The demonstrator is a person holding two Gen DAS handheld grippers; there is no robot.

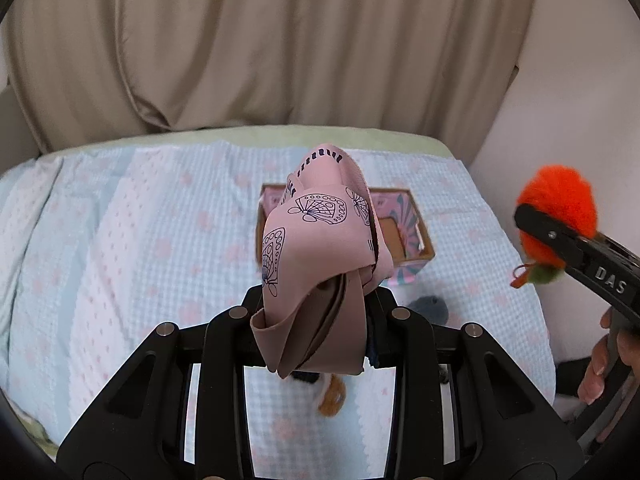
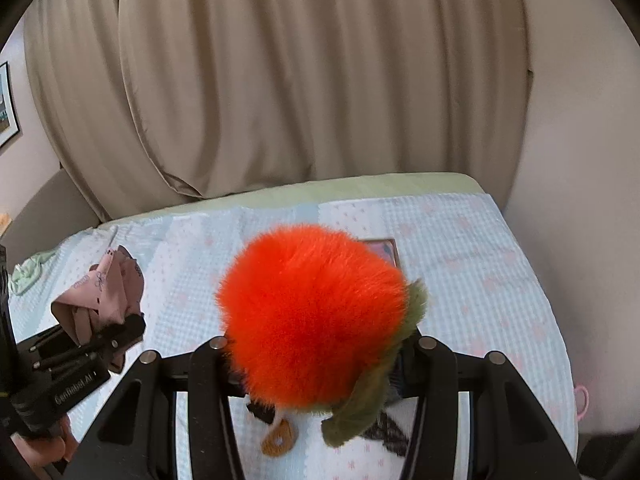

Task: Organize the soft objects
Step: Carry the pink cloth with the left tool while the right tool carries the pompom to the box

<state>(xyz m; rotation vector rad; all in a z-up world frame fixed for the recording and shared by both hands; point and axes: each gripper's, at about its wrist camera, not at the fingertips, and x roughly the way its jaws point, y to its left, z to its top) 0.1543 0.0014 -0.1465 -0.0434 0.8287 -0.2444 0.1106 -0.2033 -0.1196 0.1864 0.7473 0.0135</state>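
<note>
Left wrist view: my left tool (image 1: 320, 292) is clamped on one pink printed scarf (image 1: 316, 236), raised above the bed (image 1: 120, 240), with one open box (image 1: 416, 236) lying beyond it. To the right, my right tool (image 2: 320, 352) grips one fluffy orange pompom (image 2: 312, 320) by its base, with green felt leaves (image 2: 360, 404) dangling. The scarf's loose folds could slide free, I think, or snag the box rim when lowered; the pompom's slippery fur might also slip out.

Bedspread (image 1: 120, 240) left side open; box (image 1: 416, 240) mid-bed.
</note>
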